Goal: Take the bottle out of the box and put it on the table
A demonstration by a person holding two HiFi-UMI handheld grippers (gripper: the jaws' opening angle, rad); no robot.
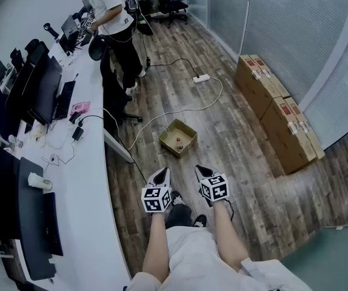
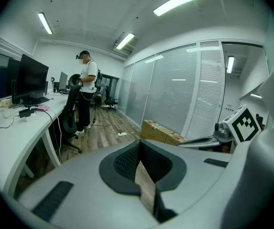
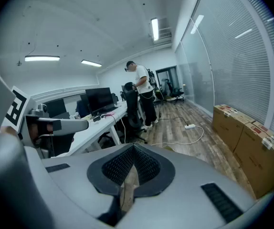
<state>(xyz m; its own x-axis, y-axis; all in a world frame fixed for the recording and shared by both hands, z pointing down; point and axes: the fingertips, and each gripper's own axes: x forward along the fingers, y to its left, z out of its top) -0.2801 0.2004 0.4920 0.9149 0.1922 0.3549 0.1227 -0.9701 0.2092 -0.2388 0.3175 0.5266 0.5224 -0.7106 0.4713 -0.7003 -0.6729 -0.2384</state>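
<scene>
An open cardboard box [image 1: 178, 138] sits on the wooden floor ahead of me. Inside it stands a small bottle [image 1: 178, 141] with a reddish top. The left gripper [image 1: 161, 173] and the right gripper [image 1: 201, 171] hang side by side over the floor, just short of the box. Both point forward and a little down. Each has its jaws together with nothing between them, as the left gripper view [image 2: 139, 148] and the right gripper view [image 3: 133, 152] also show. The box and bottle are hidden behind the jaws in both gripper views.
A long white table [image 1: 84, 180] runs along the left with monitors [image 1: 43, 90], a keyboard and a cup [image 1: 39, 181]. A person [image 1: 112, 17] stands at its far end by a chair. Stacked cartons [image 1: 277, 108] line the right wall. A power strip [image 1: 202, 77] and cable lie beyond the box.
</scene>
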